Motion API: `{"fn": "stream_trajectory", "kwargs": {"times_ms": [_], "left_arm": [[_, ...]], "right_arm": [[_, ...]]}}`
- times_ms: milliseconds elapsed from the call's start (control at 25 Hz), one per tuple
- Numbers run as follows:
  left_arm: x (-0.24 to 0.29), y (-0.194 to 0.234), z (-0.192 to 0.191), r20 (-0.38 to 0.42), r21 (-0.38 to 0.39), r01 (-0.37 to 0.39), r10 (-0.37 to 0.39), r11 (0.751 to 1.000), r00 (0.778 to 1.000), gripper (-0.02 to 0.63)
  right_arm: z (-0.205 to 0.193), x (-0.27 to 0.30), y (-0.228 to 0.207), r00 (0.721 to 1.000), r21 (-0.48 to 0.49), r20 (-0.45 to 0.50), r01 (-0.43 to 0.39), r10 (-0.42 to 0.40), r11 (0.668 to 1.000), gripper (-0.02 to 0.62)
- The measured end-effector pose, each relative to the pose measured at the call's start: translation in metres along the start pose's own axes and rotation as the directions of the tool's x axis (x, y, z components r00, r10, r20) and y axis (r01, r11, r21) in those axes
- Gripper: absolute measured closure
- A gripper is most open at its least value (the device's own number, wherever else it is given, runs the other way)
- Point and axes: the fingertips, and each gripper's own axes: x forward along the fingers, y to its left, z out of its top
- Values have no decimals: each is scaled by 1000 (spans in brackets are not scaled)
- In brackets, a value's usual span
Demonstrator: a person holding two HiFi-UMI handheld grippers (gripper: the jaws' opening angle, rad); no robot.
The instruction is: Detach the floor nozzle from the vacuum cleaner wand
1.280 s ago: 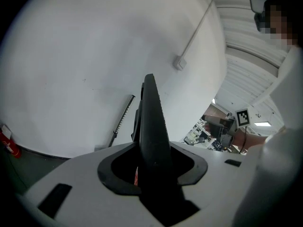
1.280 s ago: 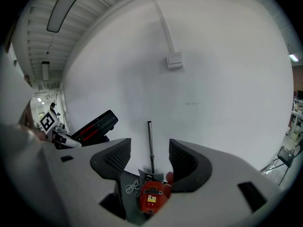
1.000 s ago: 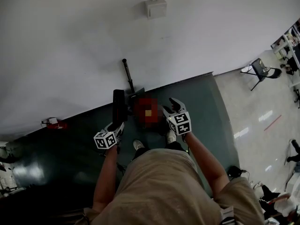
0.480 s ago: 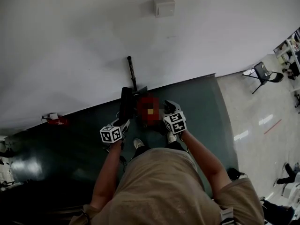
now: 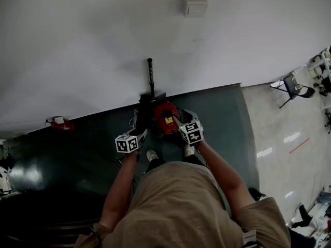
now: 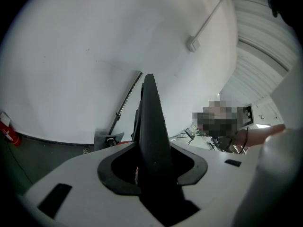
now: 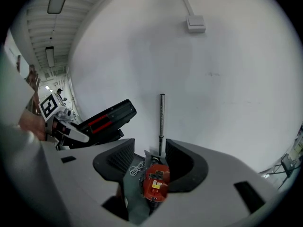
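Observation:
My left gripper is shut on the black floor nozzle. In the left gripper view the nozzle stands edge-on between the jaws of that gripper. From the right gripper view it shows as a black head with a red stripe, held in the air, apart from the wand. The wand leans on the white wall. The red vacuum body lies on the floor below. My right gripper hovers over it, jaws closing with nothing pressed between them.
A dark green floor mat runs along the white wall. A white cable lies beside the red body. A wall box sits high up. A small red item is at the left and a chair at the right.
Both grippers have sunk toward the red vacuum body. The nozzle stays in my left gripper and has come lower with it.

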Motion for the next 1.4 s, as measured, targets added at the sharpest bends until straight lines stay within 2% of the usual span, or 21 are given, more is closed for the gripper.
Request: {"fn": "stream_trajectory", "kwargs": {"times_ms": [320,600,1080,1400], "left_arm": [[-3,16,-5,-2,-26,-16,16,1000,1000,434],[-8,25,-10,-15,-28,-26,26,999,1000,434],[-13,34,0,-5,-17,-40,40,999,999,434],[-15,31,6,5,-12,-30,30,999,1000,434]], "right_arm": [[-14,19,-1,999,3,-44,7,-7,1000,387],[-10,34,10,999,-11,-47,-23,23,1000,387],[18,48,25,998,-11,-2,-64,64,998,387],[32,49,26,998,-4,31,-58,58,998,390]]}}
